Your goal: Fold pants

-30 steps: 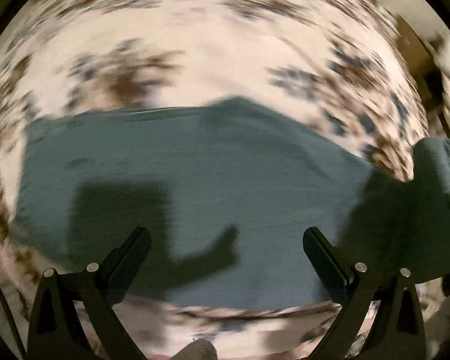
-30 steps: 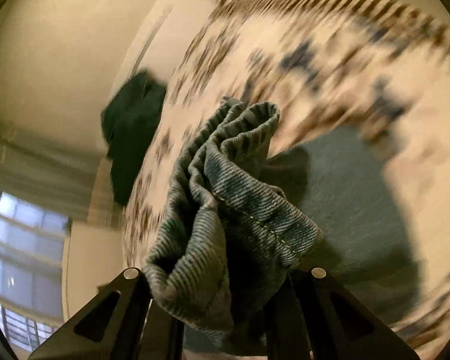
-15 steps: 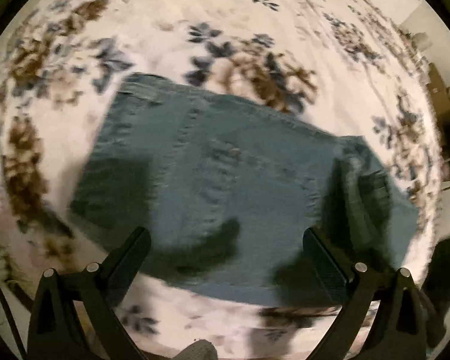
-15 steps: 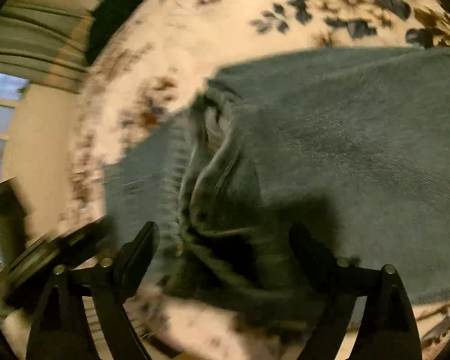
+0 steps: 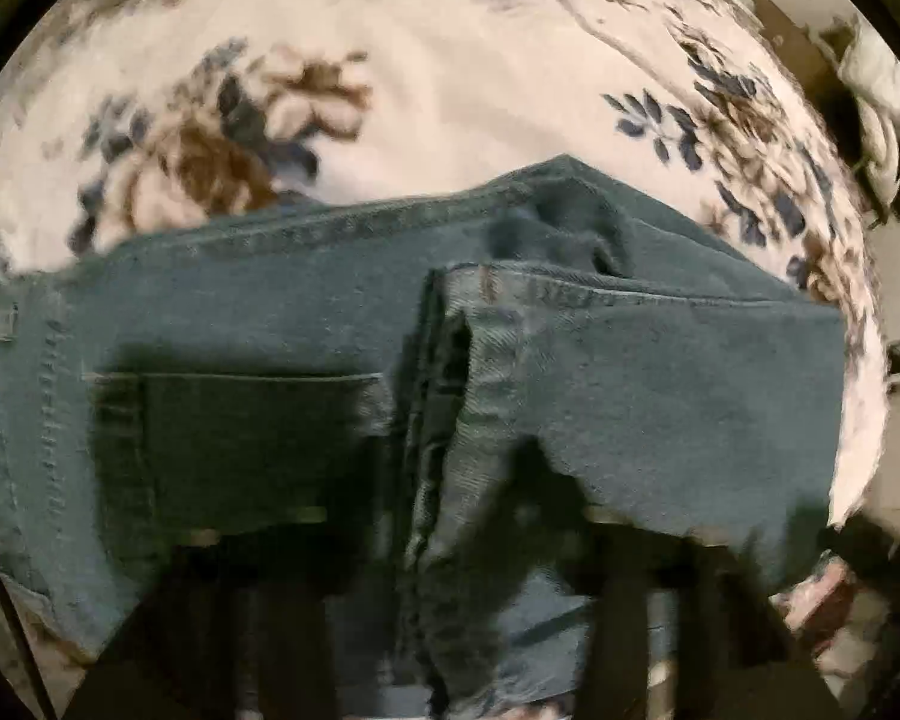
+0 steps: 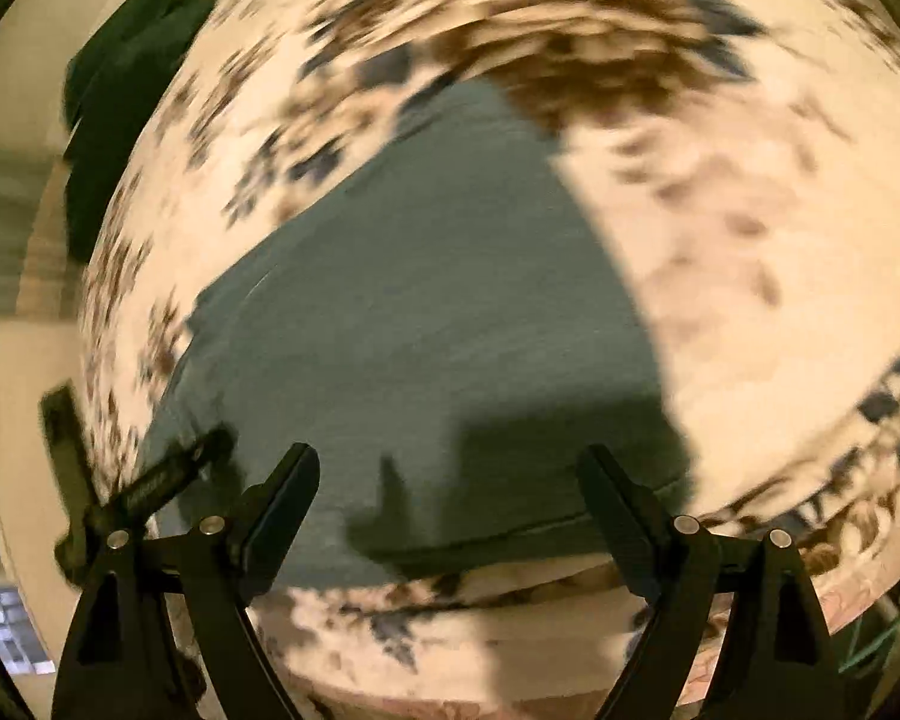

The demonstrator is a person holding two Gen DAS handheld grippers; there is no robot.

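Blue-green denim pants (image 5: 306, 312) lie folded on a floral bedspread (image 5: 450, 78). The leg end (image 5: 660, 372) is laid over the seat part, whose back pocket (image 5: 240, 438) shows on the left. My left gripper (image 5: 438, 618) hangs low over the pants; its fingers are dark blurs at the bottom, wide apart, nothing between them. In the right wrist view the pants (image 6: 426, 312) lie flat and blurred. My right gripper (image 6: 450, 480) is open and empty above their near edge.
The bed's near edge (image 6: 450, 636) runs below the right gripper. A dark green garment (image 6: 120, 84) lies at the far left of the bed. The left gripper's body (image 6: 144, 486) shows at the left. Furniture (image 5: 870, 78) stands beyond the bed.
My right gripper has let go of the leg end, which now lies folded over the seat, and pulled back open. My left gripper has dropped closer to the pants.
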